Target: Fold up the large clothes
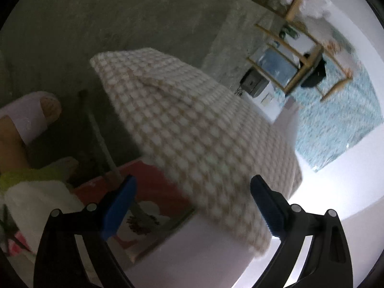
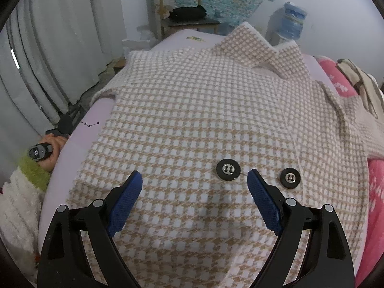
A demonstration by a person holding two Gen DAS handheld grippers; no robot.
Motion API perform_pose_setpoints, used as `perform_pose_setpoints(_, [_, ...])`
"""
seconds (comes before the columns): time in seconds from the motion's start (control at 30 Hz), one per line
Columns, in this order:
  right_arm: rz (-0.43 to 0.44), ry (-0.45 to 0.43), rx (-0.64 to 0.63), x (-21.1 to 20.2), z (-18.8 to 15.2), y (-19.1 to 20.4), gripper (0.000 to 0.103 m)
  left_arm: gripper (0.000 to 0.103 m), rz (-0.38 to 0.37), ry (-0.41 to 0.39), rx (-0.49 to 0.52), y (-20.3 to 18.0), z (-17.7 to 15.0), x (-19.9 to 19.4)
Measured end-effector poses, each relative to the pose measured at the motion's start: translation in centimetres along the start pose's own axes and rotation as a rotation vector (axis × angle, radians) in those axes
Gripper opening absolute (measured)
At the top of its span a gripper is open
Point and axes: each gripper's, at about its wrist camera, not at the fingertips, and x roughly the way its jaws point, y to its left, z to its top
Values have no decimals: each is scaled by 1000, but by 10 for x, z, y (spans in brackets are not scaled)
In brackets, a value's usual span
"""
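Observation:
A beige-and-white houndstooth coat (image 2: 192, 124) lies spread on a pale lilac bed (image 2: 79, 139), its collar (image 2: 252, 45) at the far end. Two black buttons (image 2: 228, 170) (image 2: 290, 178) sit on its front. My right gripper (image 2: 194, 176) hovers over the coat beside the buttons, open, its blue pads clear of the cloth. The left wrist view is rolled and blurred. There a side of the coat (image 1: 192, 124) drapes over the bed edge (image 1: 216, 252). My left gripper (image 1: 193, 178) is open just in front of that fabric, and its pads do not press it.
A foot in a pale slipper (image 1: 36, 117) and a red flat box (image 1: 148, 204) are on the grey floor beside the bed. A hand with a green-cuffed fluffy sleeve (image 2: 33, 175) is at the bed's left edge. A wooden chair (image 2: 187, 12), a water bottle (image 2: 291, 19), a pink blanket (image 2: 374, 192) and curtains (image 2: 60, 48) surround the bed.

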Motion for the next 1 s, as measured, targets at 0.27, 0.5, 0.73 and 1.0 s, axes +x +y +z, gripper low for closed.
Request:
perform_pose_setpoints(0.27, [-26, 5, 20, 1, 0, -6, 84, 53, 52, -82, 34, -10, 27, 6])
perform_pose_setpoints(0.5, [-47, -18, 31, -3, 2, -15, 84, 11, 215, -273, 232, -52, 12, -21])
perform_pose_setpoints(0.73, [-59, -58, 51, -17, 2, -22, 84, 6, 340, -626, 779, -168, -107, -71])
perform_pose_setpoints(1.0, [-94, -98, 104, -36, -6, -40, 84, 5, 373, -579, 1623, -235, -351, 2])
